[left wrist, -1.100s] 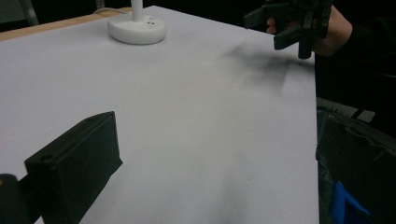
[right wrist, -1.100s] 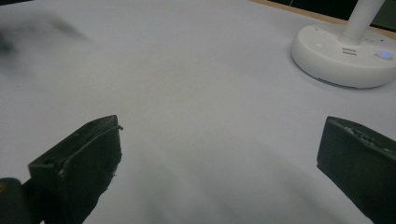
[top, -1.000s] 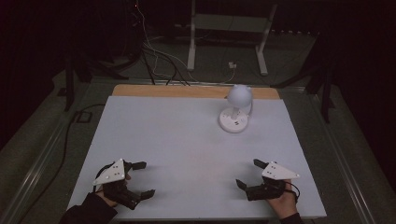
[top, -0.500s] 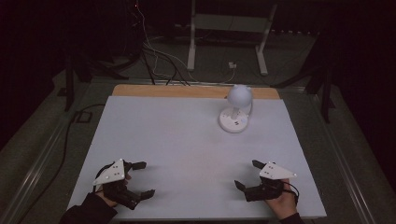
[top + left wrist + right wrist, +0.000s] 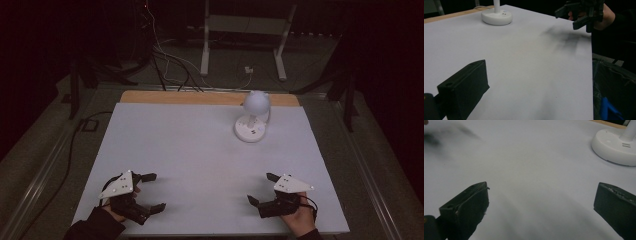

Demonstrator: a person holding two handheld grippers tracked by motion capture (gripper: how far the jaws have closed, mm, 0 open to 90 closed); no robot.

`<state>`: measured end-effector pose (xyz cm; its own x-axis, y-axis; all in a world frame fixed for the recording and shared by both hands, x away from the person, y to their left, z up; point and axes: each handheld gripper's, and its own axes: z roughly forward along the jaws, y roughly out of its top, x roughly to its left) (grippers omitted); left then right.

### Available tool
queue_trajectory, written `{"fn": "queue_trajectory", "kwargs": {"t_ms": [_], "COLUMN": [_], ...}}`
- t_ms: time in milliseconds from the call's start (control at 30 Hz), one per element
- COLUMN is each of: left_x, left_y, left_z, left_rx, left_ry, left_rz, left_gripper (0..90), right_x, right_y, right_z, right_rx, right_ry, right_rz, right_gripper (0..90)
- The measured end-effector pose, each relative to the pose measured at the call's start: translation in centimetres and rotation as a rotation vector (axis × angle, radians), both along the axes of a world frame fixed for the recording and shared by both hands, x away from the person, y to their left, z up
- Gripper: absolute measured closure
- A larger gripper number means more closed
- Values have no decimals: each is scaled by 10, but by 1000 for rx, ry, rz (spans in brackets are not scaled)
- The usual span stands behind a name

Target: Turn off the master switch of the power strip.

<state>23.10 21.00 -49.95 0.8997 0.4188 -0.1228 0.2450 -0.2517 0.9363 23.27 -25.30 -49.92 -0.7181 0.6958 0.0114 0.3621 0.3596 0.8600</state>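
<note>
A white desk lamp (image 5: 252, 116) with a round base and a dome shade stands at the far right of the white table top (image 5: 200, 150). My left gripper (image 5: 154, 191) rests near the front left edge, open, with nothing between its fingers. My right gripper (image 5: 260, 188) sits near the front right edge, also open and empty. In the left gripper view one black finger (image 5: 466, 85) rises at the lower left, with the lamp base (image 5: 496, 17) far ahead. In the right gripper view my right gripper (image 5: 541, 195) stands wide apart, the lamp base (image 5: 616, 147) ahead to the right.
A wooden strip (image 5: 200, 97) runs along the table's far edge. Cables (image 5: 170, 60) and white stand legs (image 5: 242, 45) lie on the dark floor behind. The other hand and its gripper (image 5: 584, 12) show at the top right of the left gripper view, near the table's edge.
My right gripper has shifted slightly to the left along the front edge. The left gripper and the lamp stay where they were.
</note>
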Motion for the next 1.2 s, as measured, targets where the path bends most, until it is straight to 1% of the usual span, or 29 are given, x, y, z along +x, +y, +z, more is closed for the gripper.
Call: {"fn": "queue_trajectory", "kwargs": {"t_ms": [67, 133, 200, 400, 433, 533, 567, 633, 733, 767, 833, 1100, 1200], "left_x": [0, 0, 0, 0, 0, 0, 0, 0, 0, 0, 0, -1, -1], "left_y": [0, 0, 0, -1, -1, 0, -1, -1, -1, -1, 0, -1, -1], "left_z": [0, 0, 0, 0, 0, 0, 0, 0, 0, 0, 1, 0, 0], "left_rx": [-2, -5, 1, -3, -2, -8, -6, -2, -8, -7, -6, -10, -6], "left_ry": [1, 3, 2, 2, 2, 4, 3, 2, 3, 2, 1, 4, 3], "left_rz": [1, 2, -2, -3, -4, -1, -2, -4, -3, -3, -3, -6, -7], "left_gripper": [3, 4, 4, 3, 4, 4, 4, 3, 4, 4, 4, 4, 3], "right_x": [0, 0, 0, 0, 0, 0, 1, 2, 3, 5, 5, 12, 15], "right_y": [-1, -1, -1, 1, 3, 3, 3, 4, 4, 5, 5, 6, 5], "right_z": [2, 3, 5, 10, 13, 15, 17, 22, 26, 29, 31, 44, 48], "right_rx": [9, 8, 14, 24, 14, 21, 23, 23, 22, 25, 25, 21, 34], "right_ry": [0, 0, 9, 25, 21, 22, 15, 13, 15, 29, 29, -1, -8], "right_rz": [-1, -2, 1, 17, 23, 27, 27, 32, 35, 39, 41, 38, 33], "right_gripper": [0, 0, 0, 0, 0, 0, 0, 0, 0, 0, 0, 0, 0]}}
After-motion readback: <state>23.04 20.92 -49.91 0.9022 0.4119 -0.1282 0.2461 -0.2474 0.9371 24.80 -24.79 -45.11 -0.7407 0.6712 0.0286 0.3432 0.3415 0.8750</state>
